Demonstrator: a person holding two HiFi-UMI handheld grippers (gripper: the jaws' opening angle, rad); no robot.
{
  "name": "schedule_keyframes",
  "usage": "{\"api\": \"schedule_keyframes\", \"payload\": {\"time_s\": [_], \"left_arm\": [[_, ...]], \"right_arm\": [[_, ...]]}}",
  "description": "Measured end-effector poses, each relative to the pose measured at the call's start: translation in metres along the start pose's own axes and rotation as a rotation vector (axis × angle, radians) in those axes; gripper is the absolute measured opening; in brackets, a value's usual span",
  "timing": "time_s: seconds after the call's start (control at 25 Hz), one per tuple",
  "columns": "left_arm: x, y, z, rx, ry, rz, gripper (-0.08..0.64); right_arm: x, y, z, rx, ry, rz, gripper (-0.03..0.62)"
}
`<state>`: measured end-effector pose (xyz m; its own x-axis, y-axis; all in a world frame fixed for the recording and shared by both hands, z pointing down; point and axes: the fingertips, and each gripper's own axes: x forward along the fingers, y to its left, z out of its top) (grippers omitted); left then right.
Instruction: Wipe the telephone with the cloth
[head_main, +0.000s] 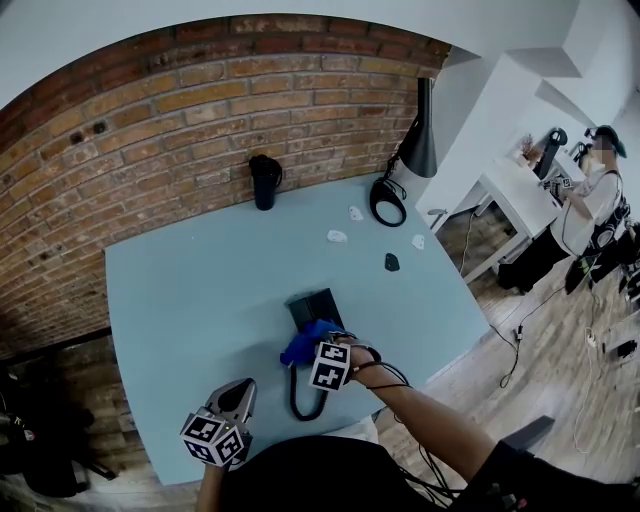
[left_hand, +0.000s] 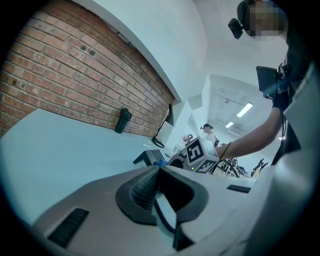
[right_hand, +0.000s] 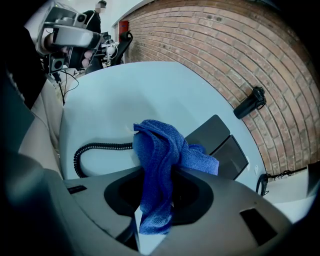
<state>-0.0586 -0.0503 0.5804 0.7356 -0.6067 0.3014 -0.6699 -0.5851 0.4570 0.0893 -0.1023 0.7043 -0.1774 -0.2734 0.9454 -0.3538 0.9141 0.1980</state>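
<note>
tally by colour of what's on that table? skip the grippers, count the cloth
Black: 4 (tumbler, lamp, telephone with its cord, small object)
White: 3 (small pieces)
Blue: 1 (cloth)
Total: 8

The cloth (right_hand: 161, 150) hides the near end of the phone (right_hand: 220, 142); the cord (right_hand: 95, 148) vanishes behind cloth and right gripper (right_hand: 159, 176). On the table (head_main: 180, 300), white bits (head_main: 337, 237) are too small to tell
</note>
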Motion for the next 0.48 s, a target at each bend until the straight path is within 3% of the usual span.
{"api": "schedule_keyframes", "payload": {"time_s": [0.48], "left_arm": [[-0.002,-0.002,-0.003,0.003,0.006,-0.004,0.008]], "right_arm": [[0.003,0.019,-0.007,-0.008,0.014,0.034,0.130]]}}
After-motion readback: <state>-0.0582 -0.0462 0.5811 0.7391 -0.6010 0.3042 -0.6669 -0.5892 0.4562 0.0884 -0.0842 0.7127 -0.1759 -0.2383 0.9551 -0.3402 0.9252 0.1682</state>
